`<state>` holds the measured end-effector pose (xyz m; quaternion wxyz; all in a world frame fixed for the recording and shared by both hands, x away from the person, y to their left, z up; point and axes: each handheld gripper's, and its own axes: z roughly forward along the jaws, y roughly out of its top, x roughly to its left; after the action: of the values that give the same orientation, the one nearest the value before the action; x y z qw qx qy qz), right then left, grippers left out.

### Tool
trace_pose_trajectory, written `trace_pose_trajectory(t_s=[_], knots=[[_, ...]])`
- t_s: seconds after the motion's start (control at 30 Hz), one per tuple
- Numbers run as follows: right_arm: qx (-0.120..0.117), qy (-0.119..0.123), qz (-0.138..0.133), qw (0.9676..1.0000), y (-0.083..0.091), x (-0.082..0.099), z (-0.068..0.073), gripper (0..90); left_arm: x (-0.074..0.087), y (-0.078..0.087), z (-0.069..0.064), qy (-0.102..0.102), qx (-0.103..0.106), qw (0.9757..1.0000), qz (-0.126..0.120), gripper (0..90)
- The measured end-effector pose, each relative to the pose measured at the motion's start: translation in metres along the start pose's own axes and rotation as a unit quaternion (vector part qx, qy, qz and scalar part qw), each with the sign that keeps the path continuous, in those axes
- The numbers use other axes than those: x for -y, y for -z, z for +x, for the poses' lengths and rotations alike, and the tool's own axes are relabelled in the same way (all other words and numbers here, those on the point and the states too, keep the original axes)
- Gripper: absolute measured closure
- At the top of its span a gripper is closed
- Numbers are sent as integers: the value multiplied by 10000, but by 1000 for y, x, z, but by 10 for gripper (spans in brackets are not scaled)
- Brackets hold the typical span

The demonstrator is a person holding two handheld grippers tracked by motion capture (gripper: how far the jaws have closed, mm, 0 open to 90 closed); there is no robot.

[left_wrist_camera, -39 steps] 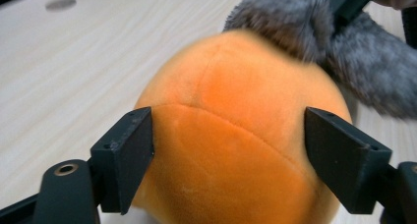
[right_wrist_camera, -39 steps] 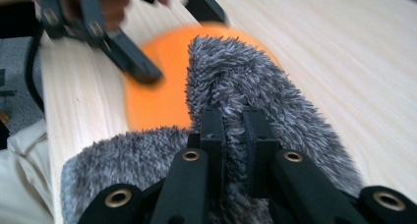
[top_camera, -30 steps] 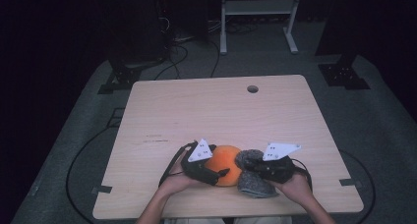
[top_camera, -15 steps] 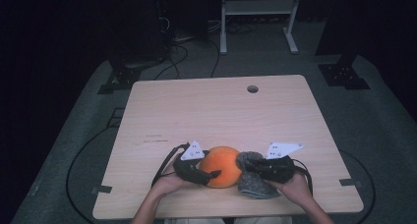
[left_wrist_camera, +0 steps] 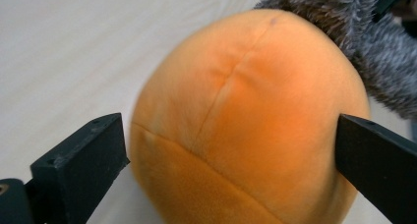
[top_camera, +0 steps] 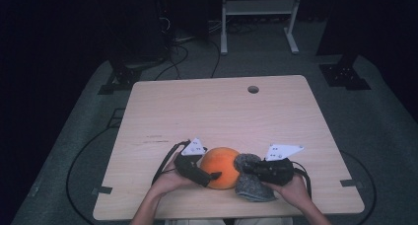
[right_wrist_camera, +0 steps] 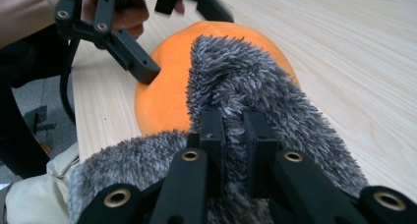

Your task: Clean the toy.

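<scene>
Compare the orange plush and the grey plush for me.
The orange plush is smooth, short-piled and round; the grey plush is shaggy and limp. The orange plush sits between the left tool's open jaws; the grey plush is pinched by the right tool. Both are soft and touch each other.

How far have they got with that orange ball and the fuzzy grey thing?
Done: the right gripper is pinched shut on the grey furry cover, which drapes part of the orange plush ball. In hand: the left gripper straddles the ball, its jaws having just opened wide. Left: most of the ball is bare, so probably the whole pulling, on or off.
</scene>
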<state>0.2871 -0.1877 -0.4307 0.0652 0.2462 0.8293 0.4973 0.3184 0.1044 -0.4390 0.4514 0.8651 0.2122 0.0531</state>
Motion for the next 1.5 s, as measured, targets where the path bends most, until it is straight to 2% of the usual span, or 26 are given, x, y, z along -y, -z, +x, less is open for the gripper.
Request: trace_pose_trajectory(t_s=[0.03, 0.13, 0.2, 0.27, 0.3, 0.33, 0.43, 0.5, 0.53, 0.57, 0.63, 0.67, 0.73, 0.8, 0.87, 0.9, 0.93, 1.03, 1.1, 1.13, 1.2, 1.27, 1.33, 1.37, 1.43, 1.5], knots=[[7, -72, 25, 10000, 0, 1, -2, 804, 0, 0, -3, -64, -68, 9999, -60, 142], [76, -268, 0, 9996, 2, 2, -11, 804, -5, 2, -7, -31, -308, 9988, -385, 300], [235, -347, -124, 9990, 7, 1, -16, 805, -8, -1, -13, -187, -695, 9954, -634, 321], [305, -524, -442, 9972, 12, -2, -21, 804, -10, -8, -19, -394, -1104, 9903, -744, 307], [303, -658, -641, 9953, 13, -3, -23, 804, -10, -11, -20, -406, -1084, 9907, -717, 294], [269, -721, -722, 9944, 13, -3, -26, 804, -10, -12, -19, -347, -966, 9925, -672, 267], [366, -621, -425, 9965, 4, 0, -25, 804, -11, -7, -17, -317, -828, 9935, -717, 154], [363, -531, -363, 9973, -1, 2, -21, 804, -11, -2, -14, -251, -881, 9912, -953, 108], [343, -475, -372, 9976, -2, 1, -19, 804, -12, -1, -13, -178, -935, 9904, -998, 104], [375, -422, -362, 9978, -3, 0, -17, 804, -11, -1, -11, -132, -929, 9912, -935, 116], [486, -367, -333, 9976, -4, 0, -16, 804, -7, -3, -8, -181, -925, 9930, -715, 219], [536, -410, -270, 9974, -4, 2, -18, 804, -4, -4, -7, -130, -949, 9932, -664, 233], [733, -555, -58, 9957, -6, 9, -25, 804, 0, -1, -3, 60, -826, 9944, -660, 251], [652, -981, 80, 9930, -8, 18, -36, 803, 4, 1, -2, 113, -751, 9949, -664, 252], [546, -1190, -46, 9914, -5, 20, -40, 803, 6, 3, -2, 93, -670, 9956, -642, 254], [527, -1201, -176, 9912, -3, 18, -40, 803, 7, 3, -3, 66, -656, 9958, -642, 255], [525, -1172, -331, 9912, -1, 14, -38, 803, 7, 3, -3, 20, -638, 9958, -650, 259], [263, -958, -676, 9928, 3, 4, -28, 803, 7, 2, -6, -124, -571, 9964, -606, 263], [168, -826, -594, 9947, -1, 2, -24, 802, 7, 4, -8, -256, -522, 9968, -553, 263], [258, -786, -434, 9956, -4, 4, -24, 803, 7, 4, -8, -279, -532, 9968, -521, 263], [325, -926, -309, 9947, -8, 9, -29, 803, 7, 3, -10, -268, -589, 9966, -517, 263], [590, -901, -100, 9941, -7, 11, -31, 804, 6, 3, -10, -272, -613, 9964, -515, 263], [669, -868, -147, 9939, -3, 10, -29, 803, 5, 1, -12, -312, -662, 9959, -526, 263], [640, -732, -245, 9950, 0, 6, -24, 803, 3, 0, -14, -351, -688, 9956, -522, 263], [265, -446, -553, 9971, 4, -4, -14, 803, 2, -4, -17, -386, -709, 9952, -557, 263], [343, -224, -385, 9984, -1, -9, -8, 804, 0, -5, -18, -495, -681, 9949, -554, 241]])
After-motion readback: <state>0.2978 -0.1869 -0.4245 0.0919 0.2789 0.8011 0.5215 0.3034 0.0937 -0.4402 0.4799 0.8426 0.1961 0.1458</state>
